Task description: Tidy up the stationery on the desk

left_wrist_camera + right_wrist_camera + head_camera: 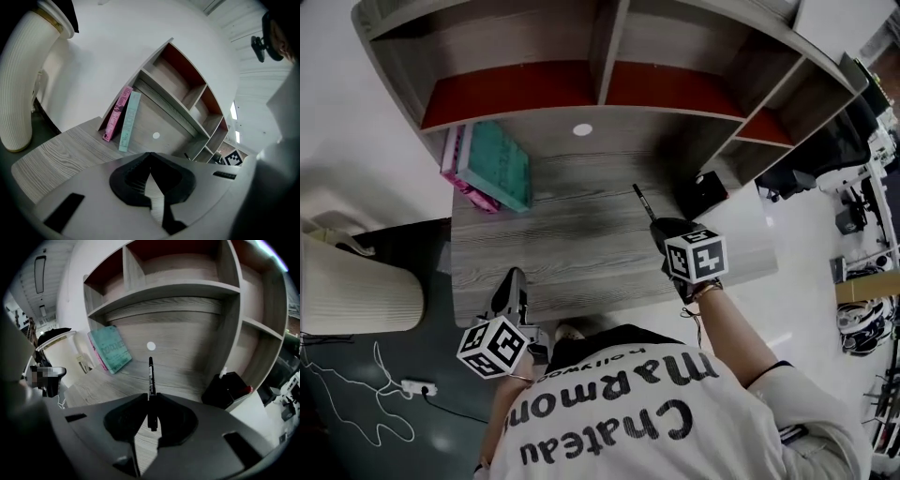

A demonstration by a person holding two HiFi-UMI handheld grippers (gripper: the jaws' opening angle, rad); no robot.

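My right gripper is shut on a black pen that sticks out forward past the jaws. In the head view the pen points up and left from the right gripper over the grey wooden desk. A black pen holder stands at the desk's right, a little ahead and right of the pen; in the head view the holder sits by the shelf's side wall. My left gripper hangs over the desk's near left edge, jaws together with nothing in them.
A teal book and a pink book lean against the shelf's left side. A wooden shelf unit with red-backed compartments rises behind the desk. A white ribbed bin stands left of the desk.
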